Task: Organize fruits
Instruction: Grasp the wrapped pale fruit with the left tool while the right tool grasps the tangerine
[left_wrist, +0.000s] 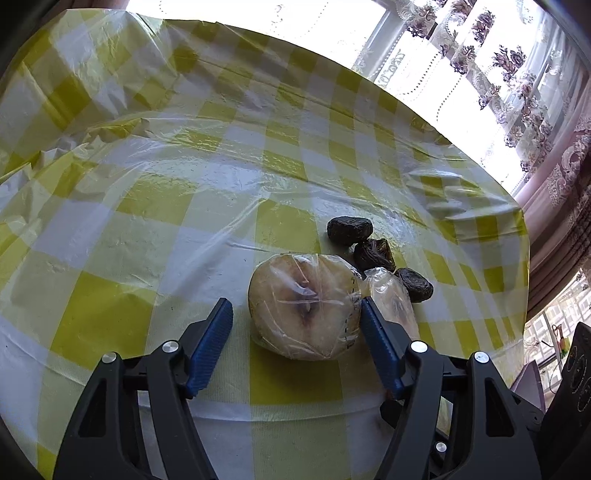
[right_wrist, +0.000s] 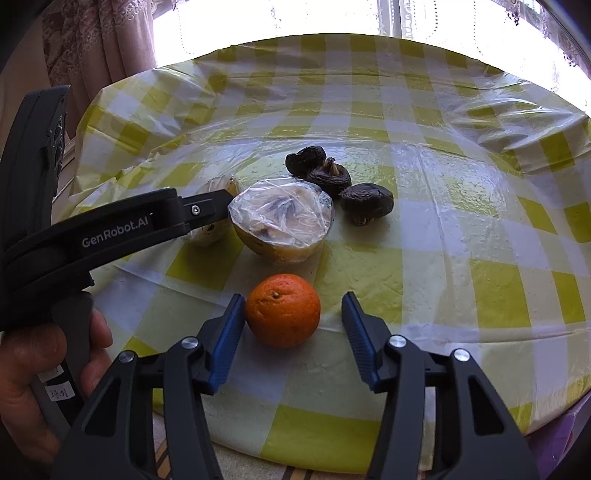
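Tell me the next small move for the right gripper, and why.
Probably close the jaws on the orange. The right gripper is open with the orange sitting on the table between its fingers, the left one nearly touching, the other apart. The left gripper is open around the wrapped fruit half.

The left gripper (right_wrist: 221, 206) hides most of the smaller wrapped fruit (right_wrist: 218, 184) behind it.

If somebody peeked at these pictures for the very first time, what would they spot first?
Probably the bright orange, sitting between the open right gripper fingers near the table's front edge. Behind it lies a plastic-wrapped fruit half, with the open left gripper around it, and three dark wrinkled fruits cluster just beyond on the yellow checked tablecloth.
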